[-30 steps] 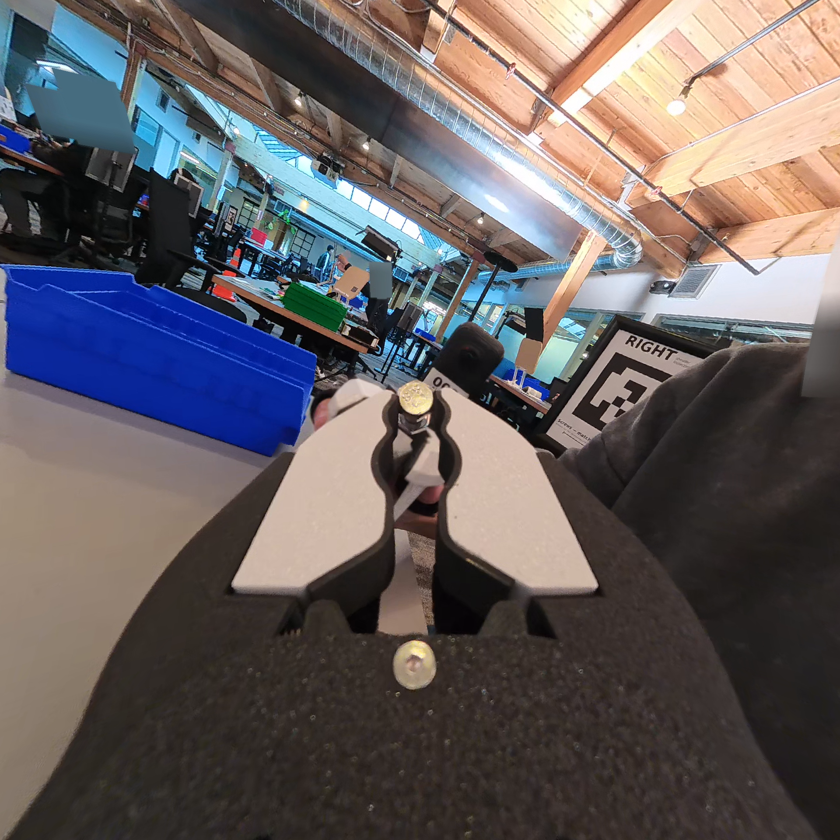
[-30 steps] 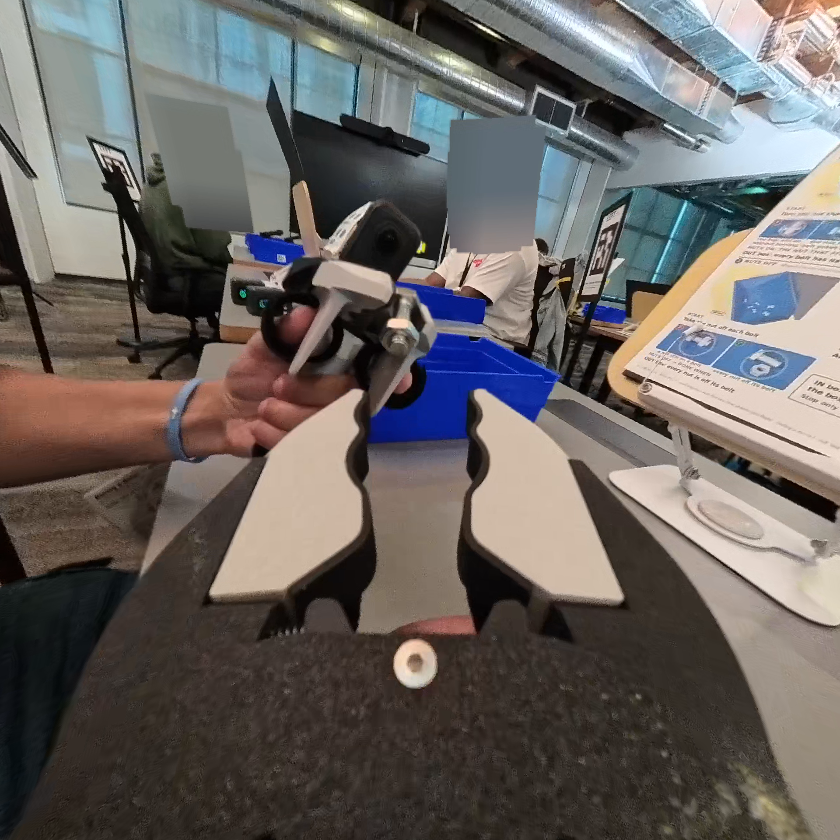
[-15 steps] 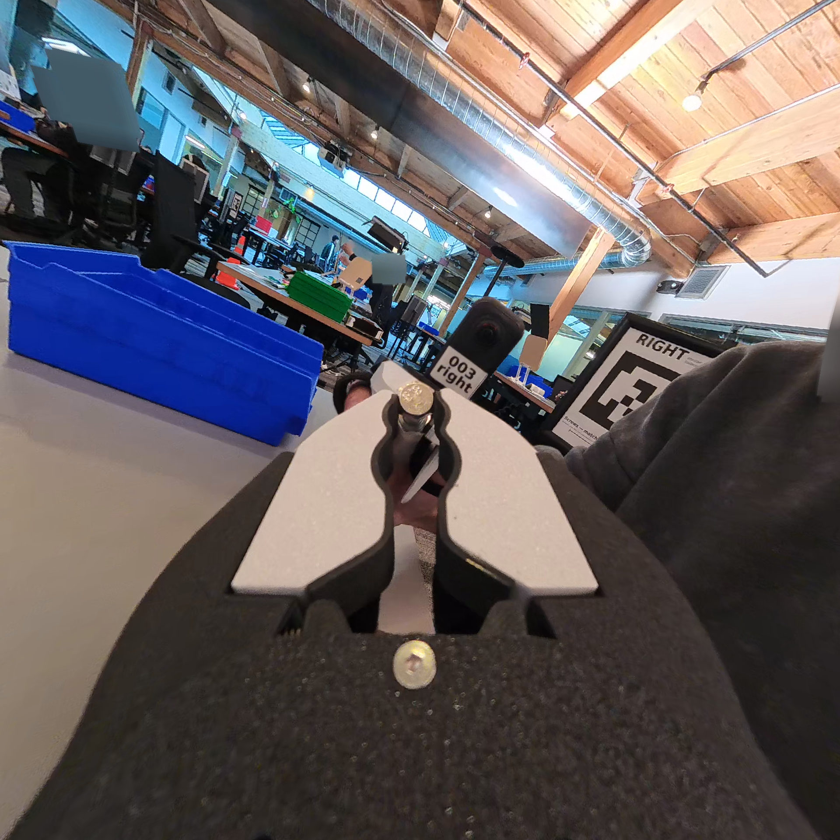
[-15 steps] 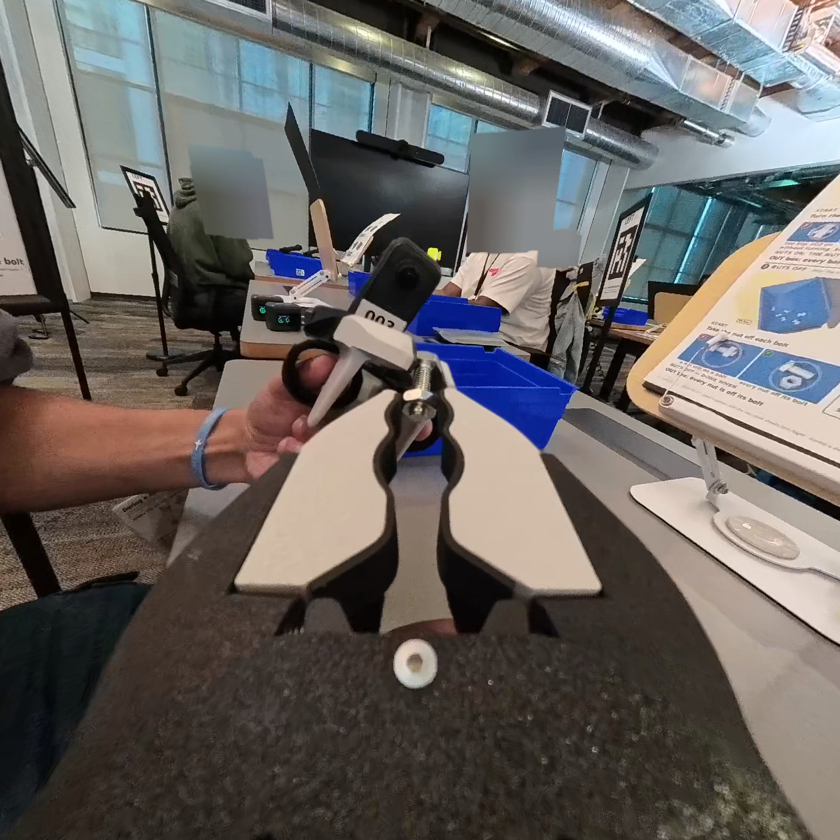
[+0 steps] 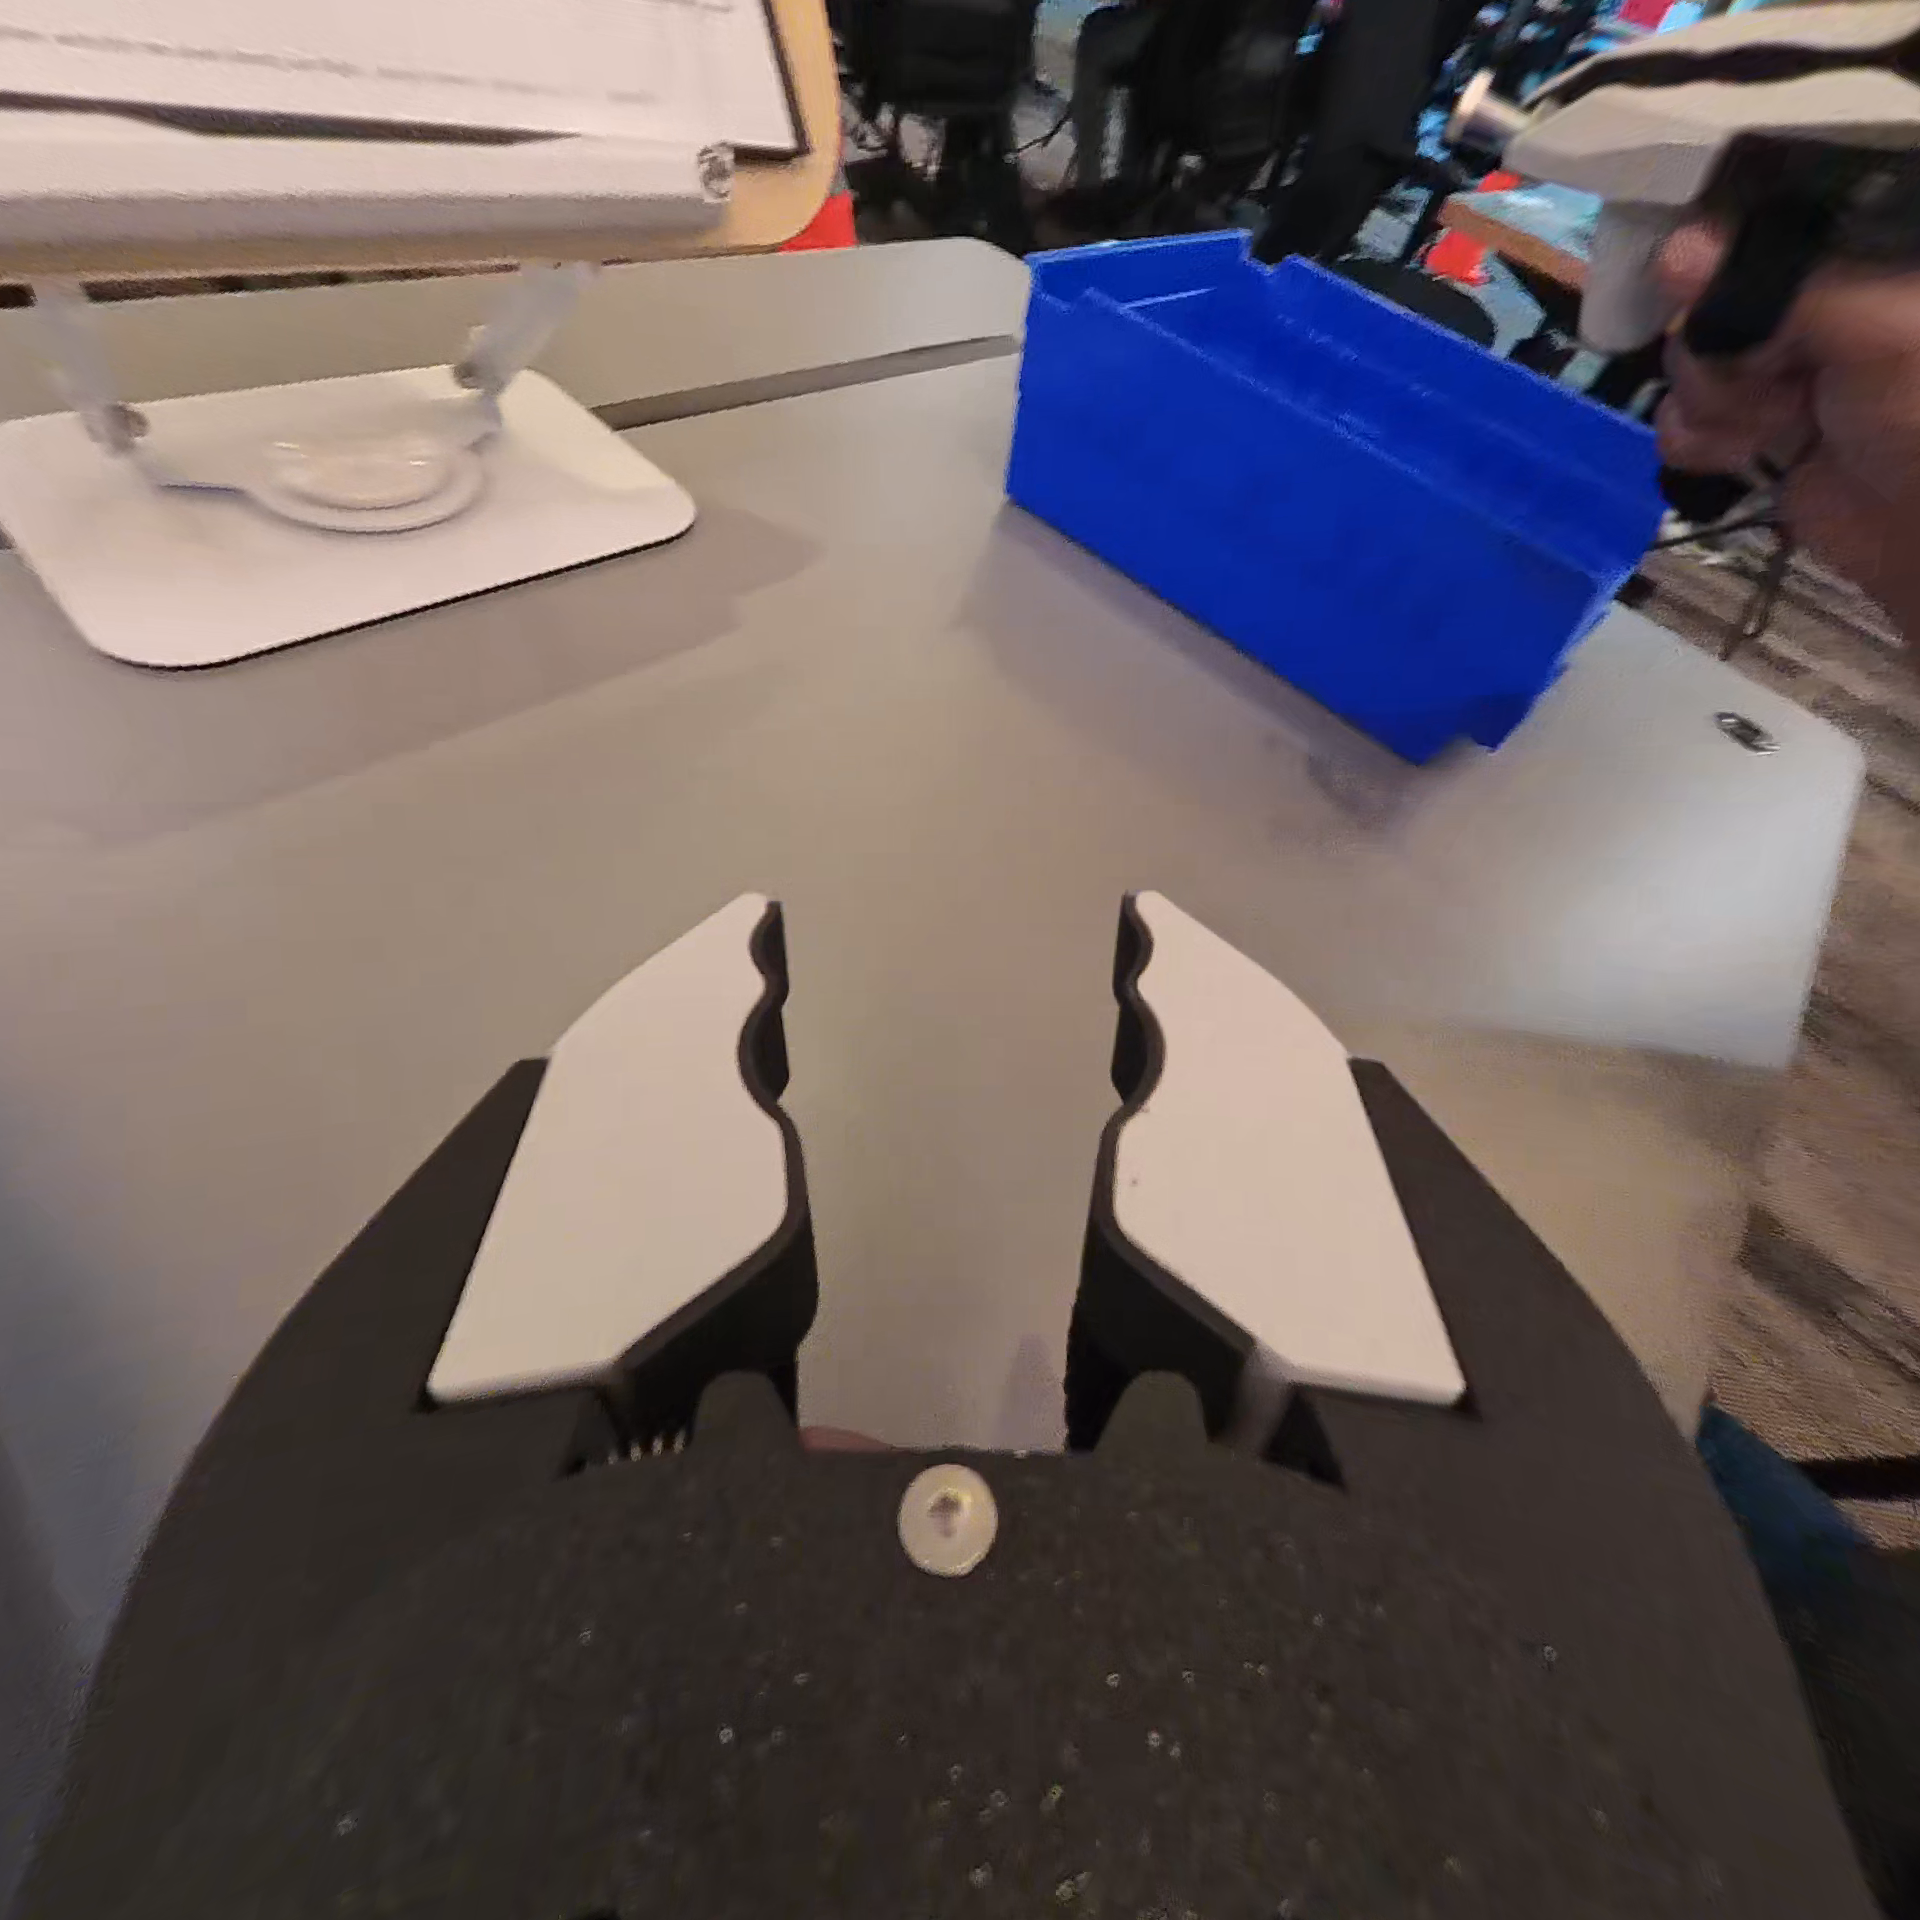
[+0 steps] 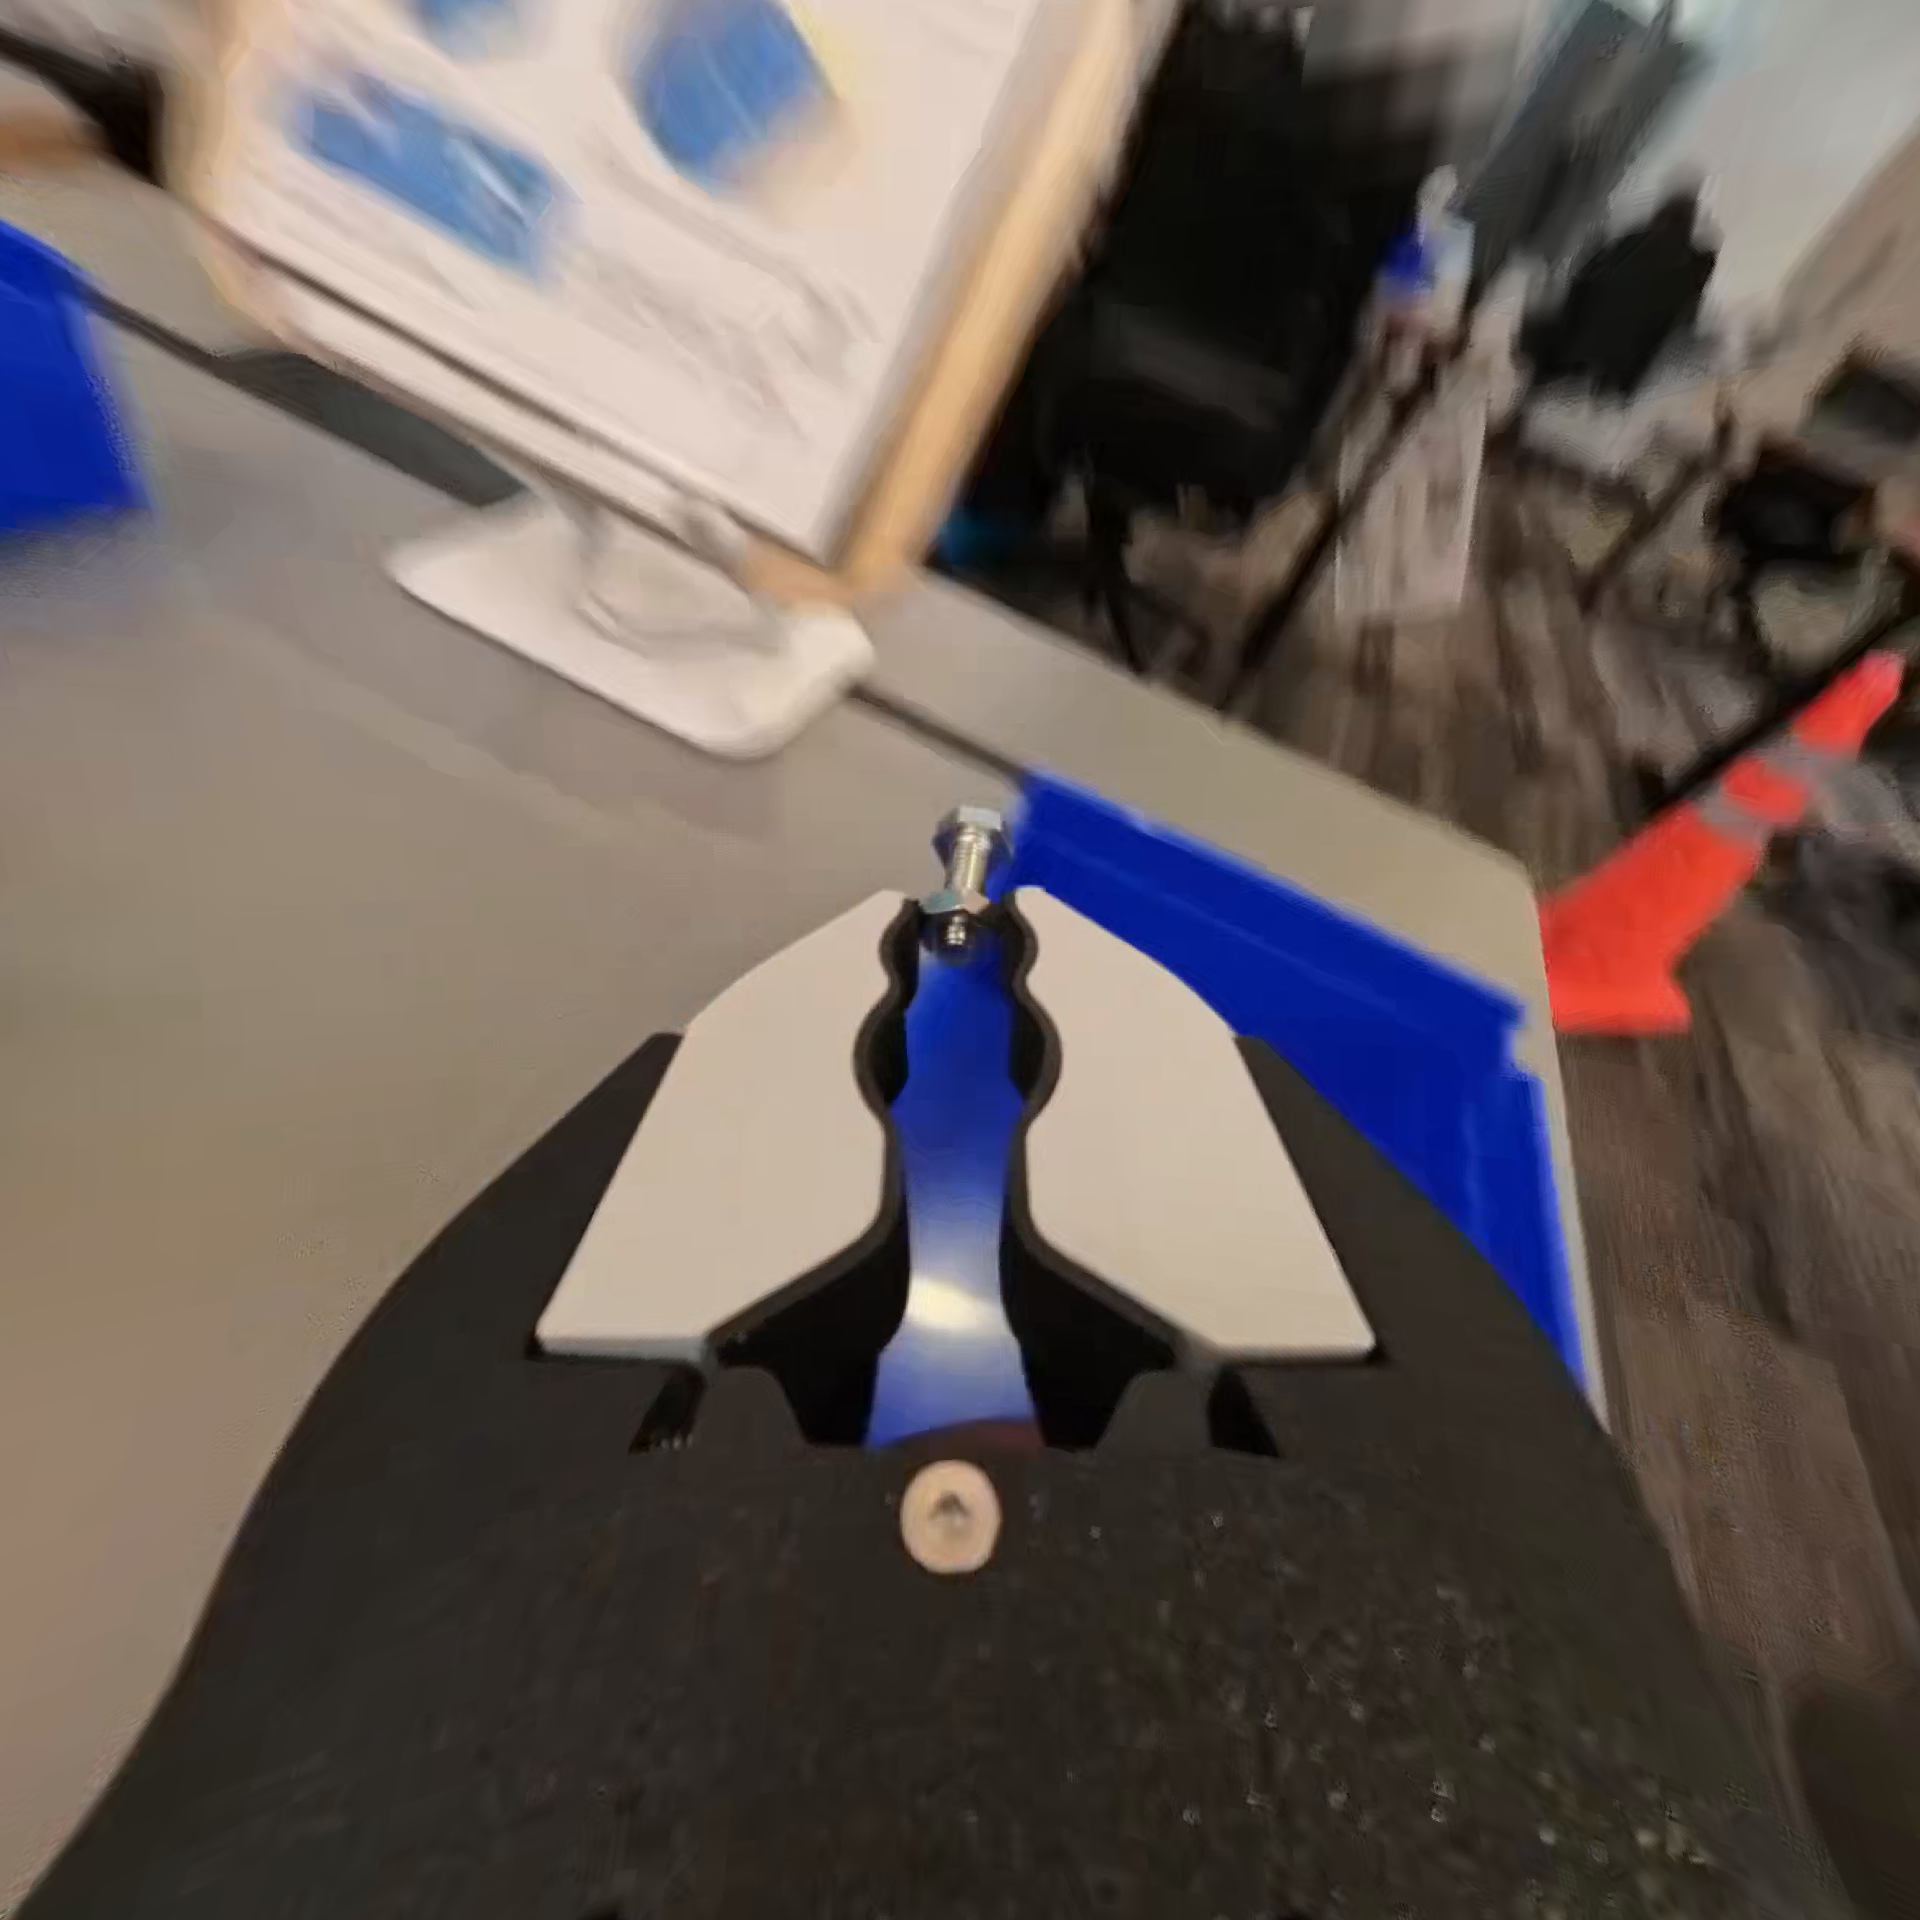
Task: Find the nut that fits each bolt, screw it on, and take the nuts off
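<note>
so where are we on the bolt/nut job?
Done: a nut sits threaded on the bolt. In hand: the right gripper is shut on that nut near the blue bin; the left gripper is open, empty. Left: cannot tell, bin contents unseen.

We see a grey matte tabletop point(image 5: 520, 883), rounded corners, w/ a small metal fitting point(image 5: 1745, 730) set in it near the right edge. Back left: a white flat-based stand point(image 5: 312, 520) carrying a tilted wood-edged board w/ printed instruction sheets point(image 5: 416, 94); same board point(image 6: 623, 260) is blurred in the right wrist view. On the floor beyond the table's far corner lies an orange traffic cone point(image 6: 1714, 862), tipped over. Dark office chairs point(image 5: 1039, 94) & cluttered desks fill the bkgd, too smeared for us to detail. Floor point(image 6: 1766, 1351) looks grey-brown, streaky.
</note>
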A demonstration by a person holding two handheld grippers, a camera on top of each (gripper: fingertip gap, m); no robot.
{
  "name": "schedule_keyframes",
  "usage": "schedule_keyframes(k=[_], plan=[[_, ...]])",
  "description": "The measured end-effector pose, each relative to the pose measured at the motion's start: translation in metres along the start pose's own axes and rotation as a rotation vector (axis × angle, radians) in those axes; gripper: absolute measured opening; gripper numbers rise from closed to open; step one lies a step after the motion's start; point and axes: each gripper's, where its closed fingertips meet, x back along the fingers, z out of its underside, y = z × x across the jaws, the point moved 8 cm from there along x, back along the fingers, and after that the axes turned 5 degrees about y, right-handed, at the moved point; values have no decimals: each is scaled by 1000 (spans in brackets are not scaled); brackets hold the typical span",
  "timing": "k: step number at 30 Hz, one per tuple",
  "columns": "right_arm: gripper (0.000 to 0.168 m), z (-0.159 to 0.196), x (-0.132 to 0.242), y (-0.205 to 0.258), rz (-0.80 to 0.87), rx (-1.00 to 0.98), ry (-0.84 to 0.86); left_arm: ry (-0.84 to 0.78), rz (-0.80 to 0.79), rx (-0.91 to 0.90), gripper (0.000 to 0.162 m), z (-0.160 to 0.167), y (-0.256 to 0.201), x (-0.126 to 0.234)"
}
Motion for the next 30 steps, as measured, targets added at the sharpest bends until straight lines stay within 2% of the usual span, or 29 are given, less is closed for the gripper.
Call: schedule_keyframes(k=[3, 5, 9, 13, 20, 28, 30], plan=[[15, 42, -57, -59, 61, -56, 297, -4, 24, 62, 57, 5, 5, -1], [15, 68, -88, -79, 38, -130, 463, -9, 43, 93, 55, 7, 11, 1], [15, 101, -116, -97, 70, -191, 643, -8, 7, 102, 54, 9, 20, 12], [15, 114, -117, -100, 99, -255, 682, -4, -46, 102, 54, 16, 19, 29], [15, 131, -106, -93, 42, -384, 724, 13, -145, 87, 54, 33, 9, 50], [15, 136, -105, -93, 13, -415, 708, 31, -138, 86, 53, 46, -11, 51], [21, 137, -106, -92, 11, -412, 708, 27, -118, 99, 53, 47, -16, 50]])
